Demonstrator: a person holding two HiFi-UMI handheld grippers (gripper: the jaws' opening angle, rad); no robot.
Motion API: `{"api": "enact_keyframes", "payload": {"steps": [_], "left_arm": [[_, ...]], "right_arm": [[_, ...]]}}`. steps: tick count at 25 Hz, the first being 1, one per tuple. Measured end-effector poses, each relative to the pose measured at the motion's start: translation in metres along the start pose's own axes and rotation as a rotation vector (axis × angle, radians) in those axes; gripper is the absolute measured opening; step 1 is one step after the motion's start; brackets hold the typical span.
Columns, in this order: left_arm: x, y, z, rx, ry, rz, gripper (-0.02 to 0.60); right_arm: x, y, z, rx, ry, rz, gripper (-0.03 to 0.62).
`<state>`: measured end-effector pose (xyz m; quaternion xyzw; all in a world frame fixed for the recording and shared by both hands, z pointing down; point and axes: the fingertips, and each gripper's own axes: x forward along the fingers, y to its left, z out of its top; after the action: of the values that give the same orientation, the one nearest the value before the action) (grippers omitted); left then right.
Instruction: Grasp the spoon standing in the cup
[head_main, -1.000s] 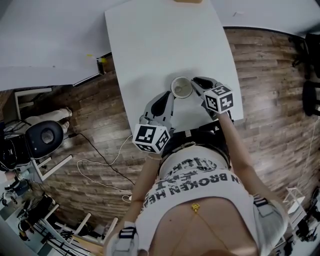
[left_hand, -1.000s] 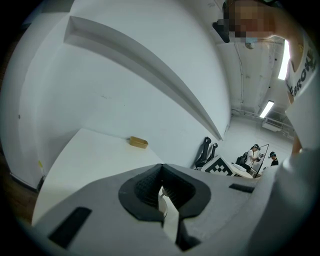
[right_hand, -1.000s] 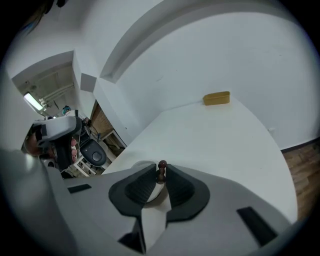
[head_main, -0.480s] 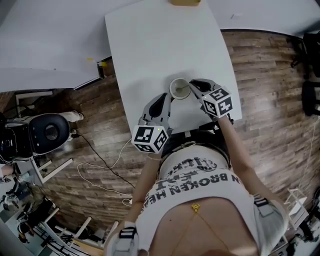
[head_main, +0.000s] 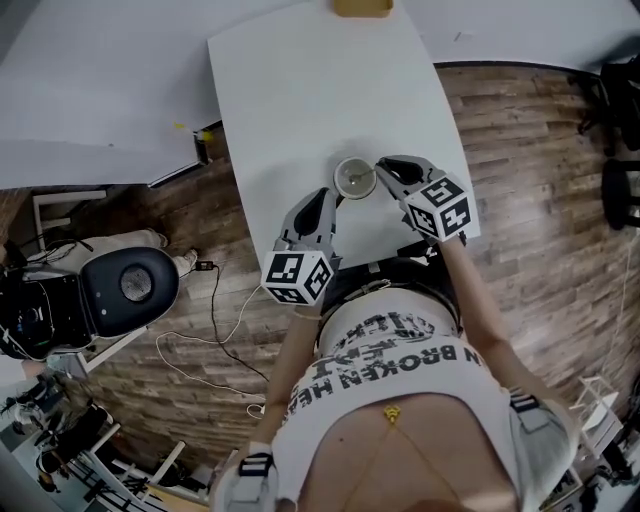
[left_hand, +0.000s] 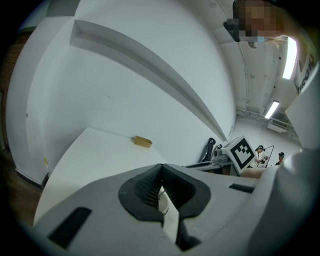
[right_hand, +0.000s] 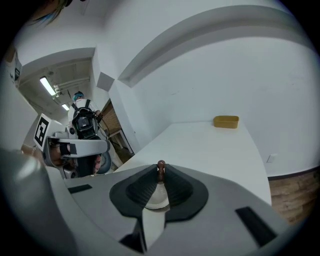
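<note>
Since your right gripper (right_hand: 160, 171) has just been closing its 2 jaws onto the spoon (right_hand: 160, 165) — handle upright, cup (right_hand: 156, 200) directly below — pull straight up.

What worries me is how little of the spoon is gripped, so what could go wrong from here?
1. On the right tool the jaws have just been closing, and they pinch only the brown tip of the spoon, so it could slip or swing during lifting.
2. The left tool sits shut beside the cup, not gripping it, so a dragging spoon could tip the cup on the table.
</note>
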<state>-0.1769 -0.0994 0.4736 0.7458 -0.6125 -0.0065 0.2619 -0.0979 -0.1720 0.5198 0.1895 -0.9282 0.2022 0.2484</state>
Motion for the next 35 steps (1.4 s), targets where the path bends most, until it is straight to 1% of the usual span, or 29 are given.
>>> {"api": "enact_keyframes", "payload": {"steps": [8, 14, 23, 28, 35], "left_arm": [[0.000, -0.004, 0.003, 0.010, -0.018, -0.005, -0.002], [0.001, -0.010, 0.005, 0.021, -0.021, -0.006, -0.002], [0.002, -0.013, 0.007, 0.035, -0.032, -0.011, -0.002], [-0.005, -0.024, 0.008, 0.039, -0.044, -0.015, -0.002], [0.002, -0.019, 0.007, 0.034, -0.034, -0.008, -0.002]], "right_arm": [[-0.040, 0.002, 0.048, -0.003, -0.119, 0.013, 0.041], [-0.079, 0.005, 0.086, 0.030, -0.234, 0.033, 0.041], [-0.123, 0.011, 0.128, 0.058, -0.388, 0.054, 0.041], [-0.147, 0.018, 0.135, 0.045, -0.430, 0.048, 0.041], [-0.143, 0.011, 0.139, 0.035, -0.426, 0.048, 0.041]]}}
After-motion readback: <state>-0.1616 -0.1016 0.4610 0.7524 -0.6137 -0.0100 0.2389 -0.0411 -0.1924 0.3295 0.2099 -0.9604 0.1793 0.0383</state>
